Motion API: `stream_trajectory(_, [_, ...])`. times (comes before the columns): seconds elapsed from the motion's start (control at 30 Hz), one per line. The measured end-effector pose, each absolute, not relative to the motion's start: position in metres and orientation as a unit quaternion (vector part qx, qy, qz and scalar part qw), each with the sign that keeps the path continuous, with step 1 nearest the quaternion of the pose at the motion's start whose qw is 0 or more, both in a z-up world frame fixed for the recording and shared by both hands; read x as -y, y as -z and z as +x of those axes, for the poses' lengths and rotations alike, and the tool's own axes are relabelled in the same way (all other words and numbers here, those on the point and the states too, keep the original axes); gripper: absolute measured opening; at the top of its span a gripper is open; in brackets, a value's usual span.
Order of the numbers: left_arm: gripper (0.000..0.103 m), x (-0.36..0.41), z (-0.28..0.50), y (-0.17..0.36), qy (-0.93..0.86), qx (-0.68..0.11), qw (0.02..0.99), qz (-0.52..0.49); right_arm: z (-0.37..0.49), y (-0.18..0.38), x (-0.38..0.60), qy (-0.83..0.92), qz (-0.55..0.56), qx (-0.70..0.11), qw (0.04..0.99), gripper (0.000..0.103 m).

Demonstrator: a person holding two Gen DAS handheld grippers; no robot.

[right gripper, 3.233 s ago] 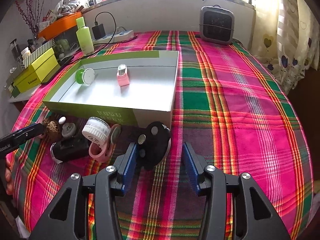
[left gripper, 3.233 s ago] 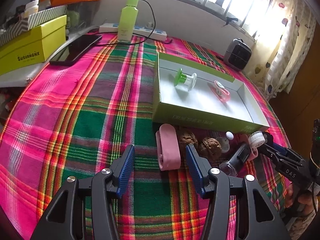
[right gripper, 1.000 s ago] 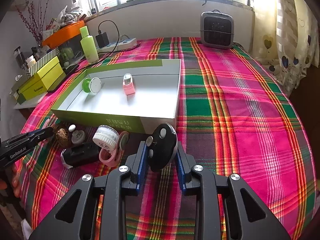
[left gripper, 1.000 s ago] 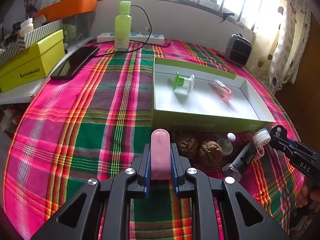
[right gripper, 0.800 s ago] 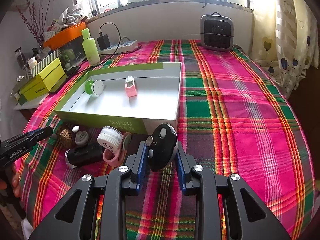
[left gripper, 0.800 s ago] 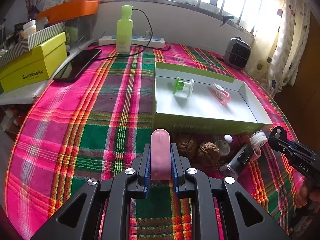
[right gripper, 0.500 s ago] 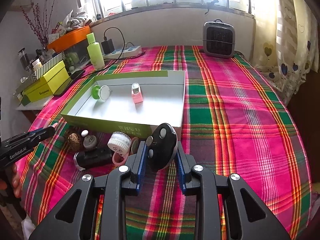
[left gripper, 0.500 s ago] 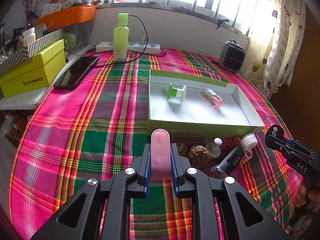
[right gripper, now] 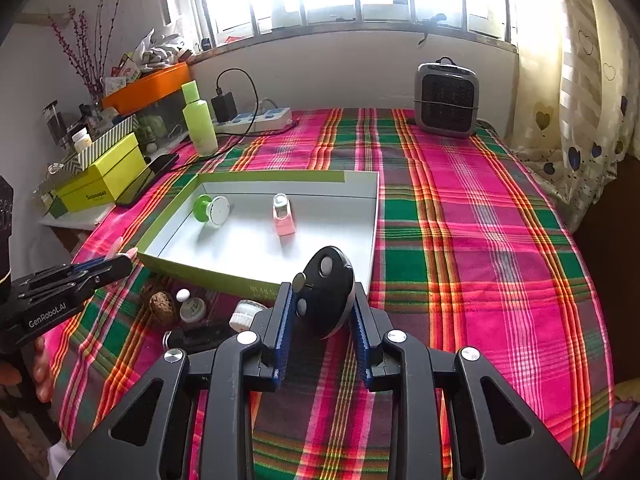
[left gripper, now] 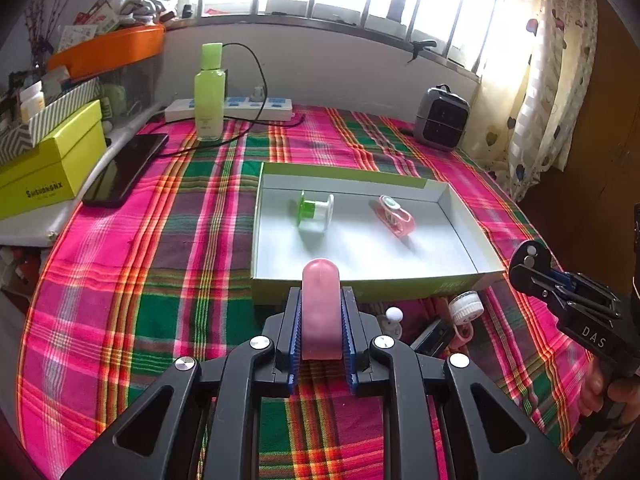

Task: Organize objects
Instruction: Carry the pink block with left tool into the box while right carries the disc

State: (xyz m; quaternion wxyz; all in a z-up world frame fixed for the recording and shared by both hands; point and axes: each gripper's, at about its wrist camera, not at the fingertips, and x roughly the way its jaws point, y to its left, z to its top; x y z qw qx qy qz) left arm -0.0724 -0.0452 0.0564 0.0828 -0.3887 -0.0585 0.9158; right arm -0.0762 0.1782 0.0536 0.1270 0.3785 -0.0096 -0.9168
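Observation:
My left gripper [left gripper: 321,320] is shut on a pink rounded case [left gripper: 321,312], held above the cloth just before the near wall of the green box [left gripper: 360,284]. My right gripper [right gripper: 323,312] is shut on a black round device [right gripper: 326,296], held above the cloth by the box's near right corner [right gripper: 366,276]. Inside the box lie a green and white spool [left gripper: 314,210] and a pink clip [left gripper: 394,216]. On the cloth in front of the box lie a walnut [right gripper: 162,306], a small white knob [right gripper: 183,295], a white round cap [left gripper: 464,308] and a black item [right gripper: 200,336].
A plaid cloth covers the table [right gripper: 460,220]. At the back stand a green bottle [left gripper: 210,92], a power strip [left gripper: 236,108] with a cable and a small grey heater [right gripper: 446,100]. A phone [left gripper: 128,168] and a yellow box [left gripper: 44,168] sit at the left.
Both grippers closed on their objects, then lifted them. Over the last second both have risen higher and moved toward the box.

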Motion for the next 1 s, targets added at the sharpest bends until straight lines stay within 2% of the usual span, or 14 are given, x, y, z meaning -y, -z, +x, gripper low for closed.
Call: stream_trajectory(1.0, [0.016, 0.001, -0.177, -0.042, -0.894, 0.049, 0.124, -0.428, -0.174, -0.034, -0.158, 0.904, 0.404, -0.026, 0.137, 0.028])
